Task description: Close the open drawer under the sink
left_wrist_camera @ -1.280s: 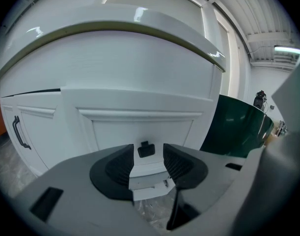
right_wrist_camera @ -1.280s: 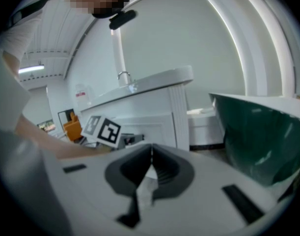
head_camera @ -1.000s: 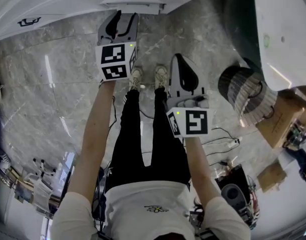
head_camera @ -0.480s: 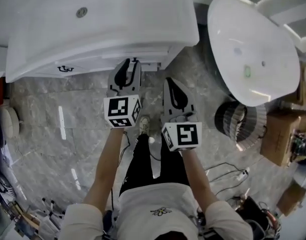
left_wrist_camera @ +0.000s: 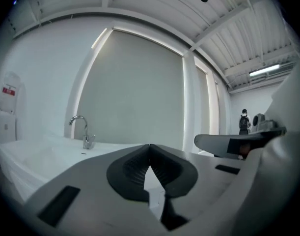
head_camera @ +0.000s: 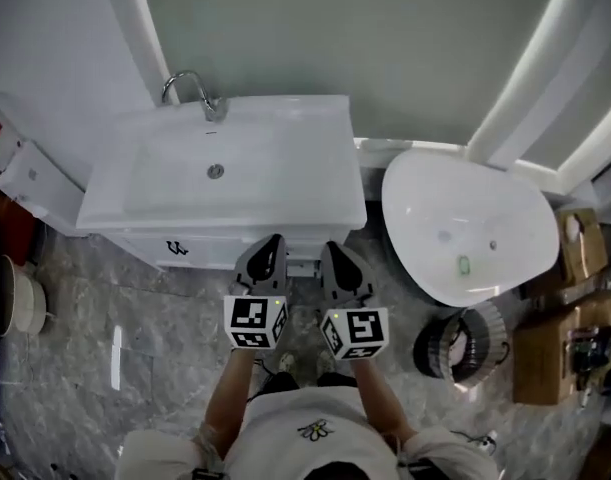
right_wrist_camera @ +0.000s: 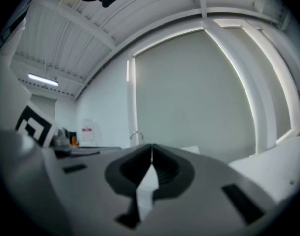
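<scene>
A glossy white oval tub (head_camera: 455,228) stands near a round ribbed bin (head_camera: 455,346) and brown cardboard boxes (head_camera: 545,353) on a grey marble floor (head_camera: 115,338).

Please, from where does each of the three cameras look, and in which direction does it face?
Head view: sits on the person's head, looks steeply down at the sink and floor; shows both arms, left gripper and right gripper.
Left gripper view: rides on the left gripper, faces level over the sink toward the wall; its shut jaws show below.
Right gripper view: rides on the right gripper, faces the same wall; its shut jaws show below.
Shared: all three show the faucet.
</scene>
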Motion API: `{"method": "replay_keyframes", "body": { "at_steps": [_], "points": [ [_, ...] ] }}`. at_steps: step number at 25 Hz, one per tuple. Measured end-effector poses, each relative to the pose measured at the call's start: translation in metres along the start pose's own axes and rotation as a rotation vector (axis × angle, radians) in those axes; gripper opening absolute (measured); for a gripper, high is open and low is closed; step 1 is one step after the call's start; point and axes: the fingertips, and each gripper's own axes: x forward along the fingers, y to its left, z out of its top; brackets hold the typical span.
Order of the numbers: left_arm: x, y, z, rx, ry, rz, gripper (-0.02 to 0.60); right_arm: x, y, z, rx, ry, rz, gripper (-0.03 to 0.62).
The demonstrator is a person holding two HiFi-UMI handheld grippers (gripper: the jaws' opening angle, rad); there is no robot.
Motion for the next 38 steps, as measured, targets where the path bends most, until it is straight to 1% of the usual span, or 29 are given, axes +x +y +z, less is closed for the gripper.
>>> {"method": "replay_keyframes", "body": {
  "at_steps": [2, 5, 9, 12, 15, 19, 21, 24, 27, 29, 33, 38],
  "points": [
    [-0.011, -0.007, 0.017, 0.040, -0.027, -0.010, 0.023, -0.007, 0.007, 0.014, -0.012, -0.015, 0.009, 0.029],
    [-0.029, -0.013, 0.032, 0.045, -0.063, -0.007, 0.023, -0.013, 0.019, 0.024, -0.045, -0.022, 0.034, 0.029],
    [-0.039, -0.019, 0.033, 0.067, -0.064, -0.017, 0.023, -0.019, 0.029, 0.026, -0.075, -0.025, 0.066, 0.029],
    [-0.050, -0.014, 0.038, 0.062, -0.078, 0.012, 0.023, -0.022, 0.036, 0.020, -0.071, -0.006, 0.084, 0.029],
    [-0.060, -0.005, 0.047, 0.067, -0.115, 0.049, 0.023, -0.023, 0.043, 0.015, -0.079, 0.011, 0.093, 0.029],
    [-0.072, 0.002, 0.060, 0.087, -0.185, 0.084, 0.022, -0.024, 0.053, 0.012, -0.136, 0.032, 0.104, 0.029],
    [-0.076, 0.004, 0.064, 0.087, -0.204, 0.096, 0.023, -0.025, 0.057, 0.011, -0.154, 0.038, 0.113, 0.029],
    [-0.078, 0.004, 0.063, 0.078, -0.210, 0.102, 0.023, -0.026, 0.059, 0.008, -0.152, 0.044, 0.118, 0.029],
    [-0.082, 0.006, 0.060, 0.035, -0.213, 0.102, 0.021, -0.028, 0.063, 0.004, -0.152, 0.055, 0.119, 0.029],
    [-0.083, 0.008, 0.058, 0.024, -0.209, 0.107, 0.021, -0.029, 0.065, 0.001, -0.140, 0.061, 0.125, 0.029],
    [-0.084, 0.014, 0.057, 0.037, -0.209, 0.120, 0.021, -0.029, 0.065, -0.003, -0.128, 0.074, 0.127, 0.029],
    [-0.084, 0.023, 0.049, 0.052, -0.180, 0.146, 0.021, -0.029, 0.065, -0.006, -0.127, 0.084, 0.119, 0.029]
  ]
}}
